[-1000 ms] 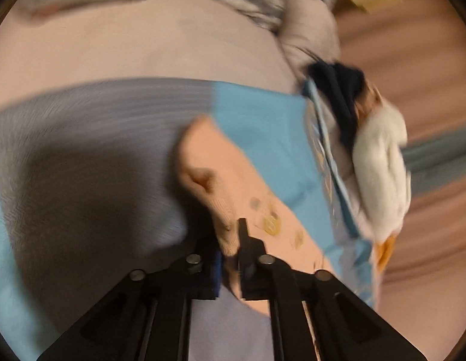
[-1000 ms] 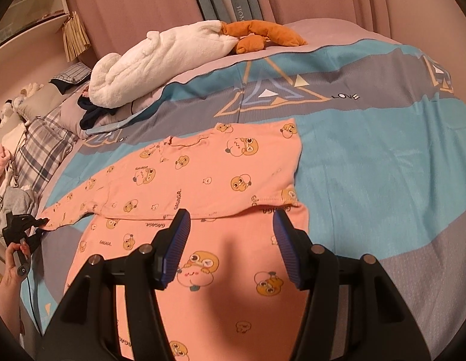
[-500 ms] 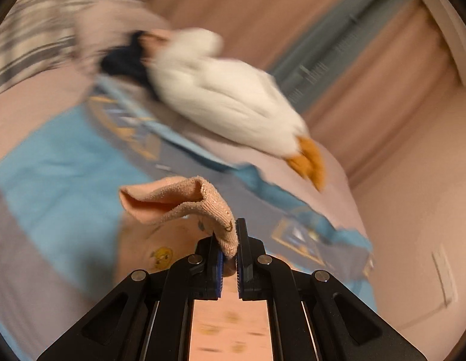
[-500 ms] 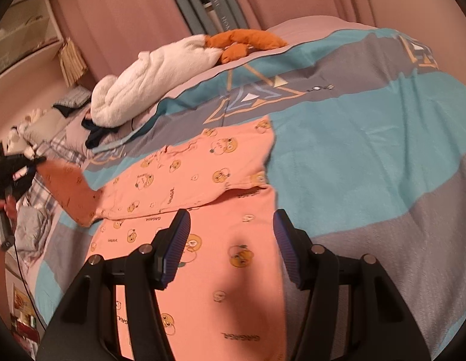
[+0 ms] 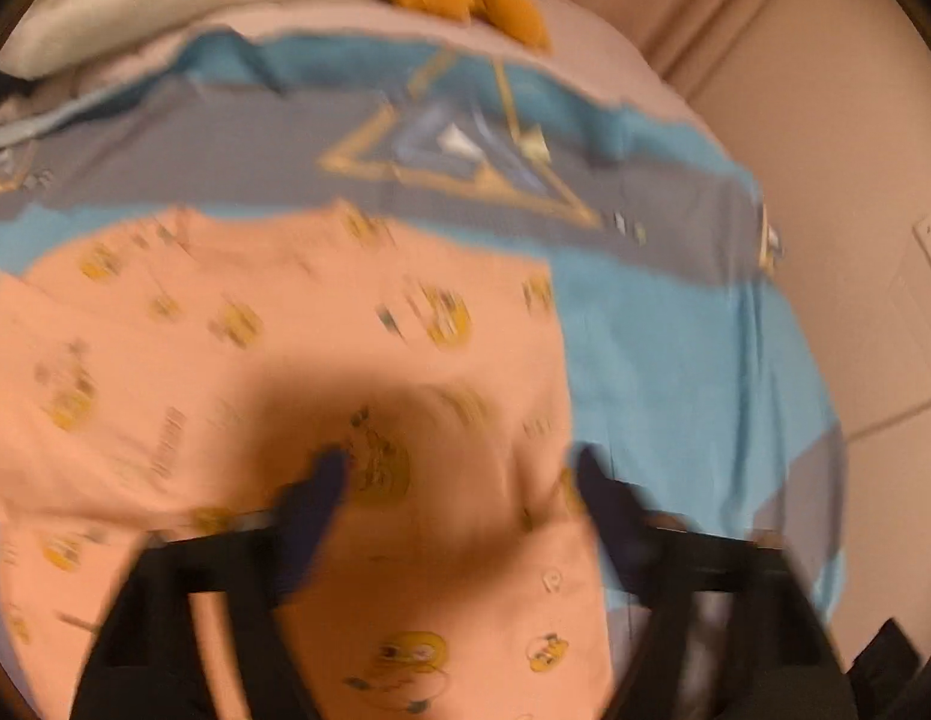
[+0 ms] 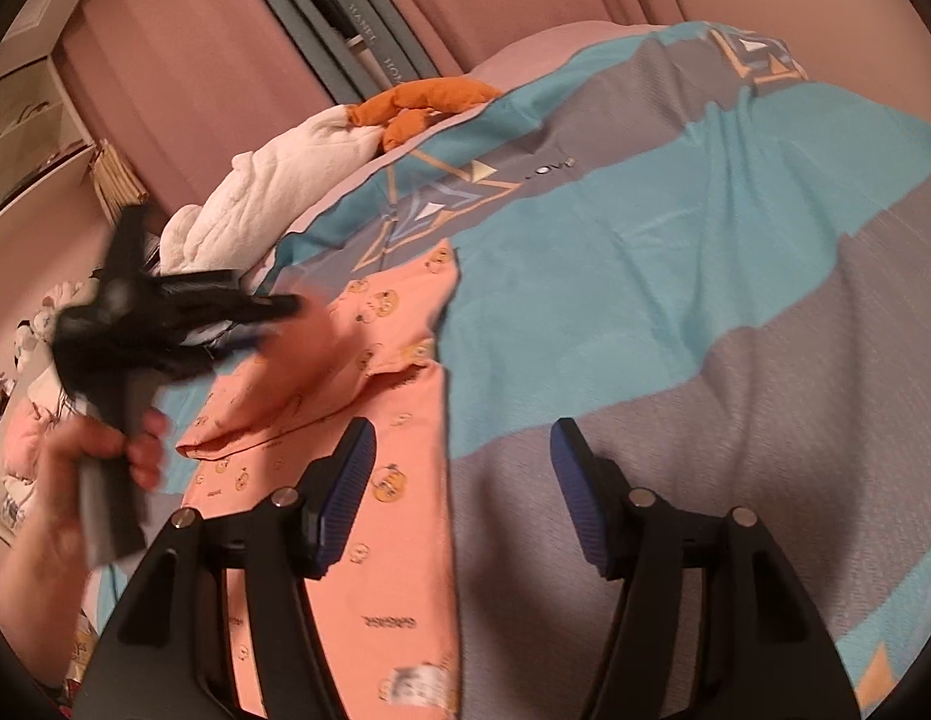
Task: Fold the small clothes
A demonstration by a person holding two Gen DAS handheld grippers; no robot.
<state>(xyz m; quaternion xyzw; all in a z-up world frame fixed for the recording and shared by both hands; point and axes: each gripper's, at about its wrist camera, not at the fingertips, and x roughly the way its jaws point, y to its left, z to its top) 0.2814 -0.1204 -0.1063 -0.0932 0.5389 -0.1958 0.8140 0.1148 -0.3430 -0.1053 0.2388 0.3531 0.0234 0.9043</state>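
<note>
An orange shirt [image 5: 345, 330] printed with yellow cartoons lies flat on the bedcover, its sleeve folded in across the body [image 6: 285, 384]. Matching orange trousers [image 6: 405, 510] lie just below it. My left gripper [image 5: 459, 462] hovers over the shirt's lower part; its jaws are opening wide and the pads press on nothing, the cloth lying beneath them. In the right wrist view that left gripper [image 6: 273, 318] is a blur above the folded sleeve, held by a hand [image 6: 75, 480]. My right gripper [image 6: 462, 438] is opening a little, empty, above the trousers' right edge.
The bedcover [image 6: 645, 240] is striped blue and grey with a gold triangle print. A white plush toy [image 6: 285, 192] with orange feet lies along the far side by pink curtains. Shelves and bedding crowd the left. A pale wall [image 5: 855, 180] borders the bed's right side.
My left gripper carried the sleeve cuff from the far left across onto the shirt, then let it go as its jaws spread. The right gripper shifted sideways along the trousers.
</note>
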